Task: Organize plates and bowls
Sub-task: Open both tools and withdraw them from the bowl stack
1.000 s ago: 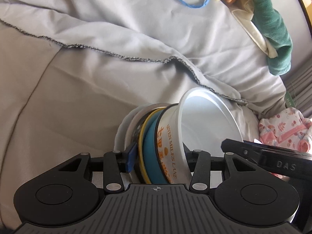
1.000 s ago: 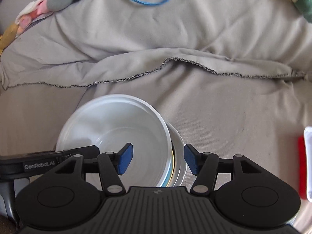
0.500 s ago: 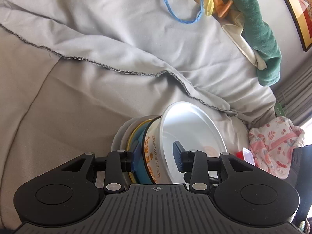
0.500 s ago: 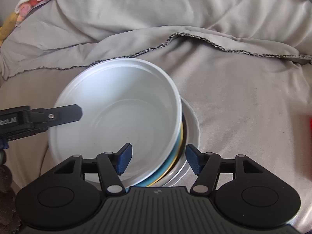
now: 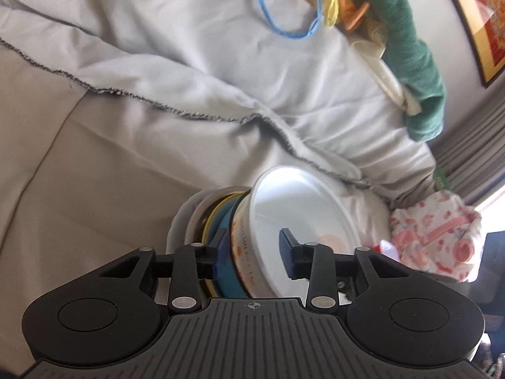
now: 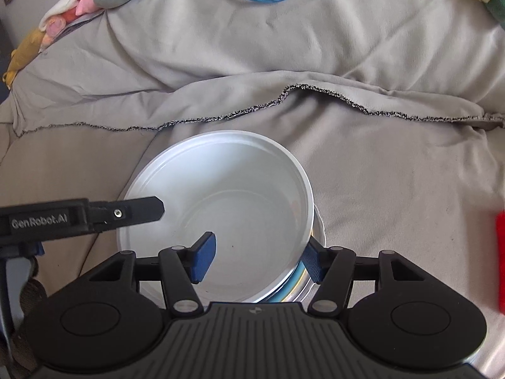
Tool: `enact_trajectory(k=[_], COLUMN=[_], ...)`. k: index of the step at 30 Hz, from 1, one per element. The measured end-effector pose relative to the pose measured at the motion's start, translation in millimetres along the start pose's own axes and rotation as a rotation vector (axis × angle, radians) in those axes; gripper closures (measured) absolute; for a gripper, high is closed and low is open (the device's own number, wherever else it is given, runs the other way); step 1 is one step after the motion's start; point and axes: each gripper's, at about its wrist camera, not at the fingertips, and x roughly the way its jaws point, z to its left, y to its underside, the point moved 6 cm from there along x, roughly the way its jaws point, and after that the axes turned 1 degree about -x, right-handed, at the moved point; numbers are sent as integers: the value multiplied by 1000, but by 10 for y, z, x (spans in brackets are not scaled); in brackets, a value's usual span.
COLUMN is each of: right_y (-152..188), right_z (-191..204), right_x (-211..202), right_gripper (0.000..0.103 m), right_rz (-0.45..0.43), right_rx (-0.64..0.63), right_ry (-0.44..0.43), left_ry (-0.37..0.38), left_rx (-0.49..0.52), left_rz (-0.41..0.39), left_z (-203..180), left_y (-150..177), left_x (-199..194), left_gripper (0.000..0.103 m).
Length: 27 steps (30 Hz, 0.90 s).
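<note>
I see a grey blanket [image 6: 363, 164] w/ a frayed hem over the bed. A stack of bowls [image 5: 221, 237] sits on it, white bowl [image 6: 221, 208] on top. My left gripper [image 5: 252, 252] straddles its rim, jaws closing, not yet pressing. My right gripper [image 6: 258, 252] also straddles the rim, apart. Framed picture [image 5: 483, 22] on wall; curtain [image 5: 473, 145] at right.

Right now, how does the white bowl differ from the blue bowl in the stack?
The white bowl sits uppermost, nested in the blue bowl. The white bowl's outer wall carries orange lettering; the blue bowl's visible band is plain. The white bowl's whole inside shows; the blue bowl shows only a strip of its wall. Both belong to one stack on the grey sheet.
</note>
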Motion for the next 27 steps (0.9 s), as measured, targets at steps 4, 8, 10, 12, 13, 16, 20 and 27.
enact_trajectory(k=[4, 8, 10, 12, 13, 16, 20, 27], right_y=[-12, -24, -33, -44, -45, -13, 83, 115], right_z=[-28, -24, 0, 1, -9, -30, 28, 41], right_x=[-12, -46, -79, -93, -90, -59, -50, -68], right_gripper=[44, 46, 46, 46, 46, 46, 46, 48], right_rz=[6, -3, -14, -18, -19, -7, 1, 0], right_rx=[19, 19, 11, 6, 6, 16, -8, -30], right_ry=[-17, -25, -25, -22, -21, -15, -6, -7], left_ry=[78, 96, 90, 98, 108, 86, 77, 68], left_rx=[-38, -73, -71, -65, -59, -26, -37, -33], left_rz=[-20, -16, -13, -10, -6, -13, -17, -27], left_z=[50, 121, 116, 93, 70, 13, 39, 17], left_y=[-59, -65, -62, -52, -40, -15, -16, -2], left_x=[-137, -133, -105, -93, -84, -72, -69, -82], left_gripper=[73, 74, 73, 73, 73, 73, 73, 73])
